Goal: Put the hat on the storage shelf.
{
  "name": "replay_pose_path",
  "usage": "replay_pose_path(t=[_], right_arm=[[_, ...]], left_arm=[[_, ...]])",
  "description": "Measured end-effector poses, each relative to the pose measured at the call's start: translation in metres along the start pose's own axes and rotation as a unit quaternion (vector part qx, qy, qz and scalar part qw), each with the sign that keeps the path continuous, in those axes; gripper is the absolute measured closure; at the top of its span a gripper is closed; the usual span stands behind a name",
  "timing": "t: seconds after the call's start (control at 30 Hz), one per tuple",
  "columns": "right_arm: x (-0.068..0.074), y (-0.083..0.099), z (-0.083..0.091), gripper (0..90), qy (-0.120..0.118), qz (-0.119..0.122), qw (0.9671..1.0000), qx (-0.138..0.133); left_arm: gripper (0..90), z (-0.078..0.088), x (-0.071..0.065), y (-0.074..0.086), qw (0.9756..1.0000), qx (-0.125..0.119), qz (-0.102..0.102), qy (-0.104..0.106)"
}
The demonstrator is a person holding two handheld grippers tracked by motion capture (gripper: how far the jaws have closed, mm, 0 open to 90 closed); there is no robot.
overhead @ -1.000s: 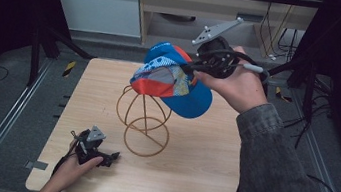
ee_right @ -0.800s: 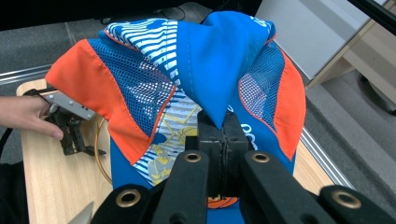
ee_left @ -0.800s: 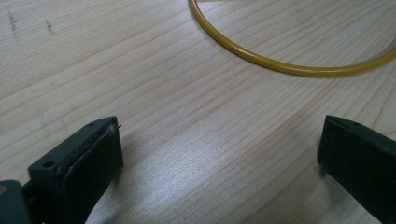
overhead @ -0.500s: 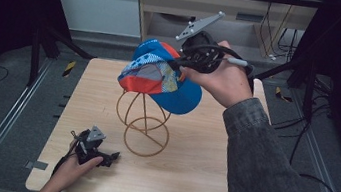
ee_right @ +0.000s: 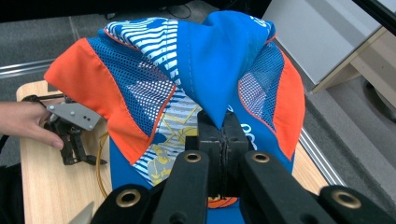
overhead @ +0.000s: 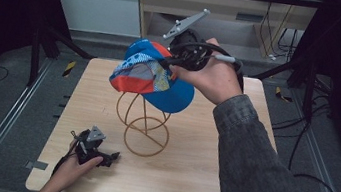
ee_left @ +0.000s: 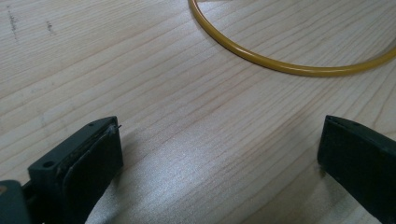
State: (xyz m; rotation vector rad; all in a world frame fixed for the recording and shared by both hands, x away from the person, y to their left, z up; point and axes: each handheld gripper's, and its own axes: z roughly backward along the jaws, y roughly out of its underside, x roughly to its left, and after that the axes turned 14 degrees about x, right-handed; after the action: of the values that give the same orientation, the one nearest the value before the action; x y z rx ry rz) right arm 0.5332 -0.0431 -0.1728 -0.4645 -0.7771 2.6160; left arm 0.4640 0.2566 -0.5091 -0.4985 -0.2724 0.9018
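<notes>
Two views differ: right gripper (ee_right: pixel 219 135) jaws pinch the cap (ee_right: pixel 205 70); left gripper (ee_left: pixel 219 154) jaws gape over bare table (ee_left: pixel 187 121).

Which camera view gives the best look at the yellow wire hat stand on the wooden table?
The high view: the yellow wire hat stand shows whole, base ring and loops, under the blue and orange cap. The left gripper view catches an arc of its base ring; the right gripper view shows a sliver of wire beside the cap.
</notes>
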Motion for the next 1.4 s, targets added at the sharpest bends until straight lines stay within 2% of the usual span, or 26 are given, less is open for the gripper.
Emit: replay_pose_path(t=[0.4, 0.93, 1.4], right_arm=[[0.006, -0.009, -0.020, 90.0, -0.007, 0.010, 0.9998, 0.015], [0.008, -0.010, -0.039, 90.0, -0.012, 0.010, 0.9993, 0.033], [0.019, -0.017, -0.058, 89.9, -0.026, 0.023, 0.9982, 0.048]], left_arm=[[0.0, 0.000, 0.000, 0.000, 1.0000, 0.000, 0.000, 0.000], [0.0, 0.000, 0.000, 0.000, 1.0000, 0.000, -0.001, 0.000], [0.0, 0.000, 0.000, 0.000, 1.0000, 0.000, 0.000, 0.000]])
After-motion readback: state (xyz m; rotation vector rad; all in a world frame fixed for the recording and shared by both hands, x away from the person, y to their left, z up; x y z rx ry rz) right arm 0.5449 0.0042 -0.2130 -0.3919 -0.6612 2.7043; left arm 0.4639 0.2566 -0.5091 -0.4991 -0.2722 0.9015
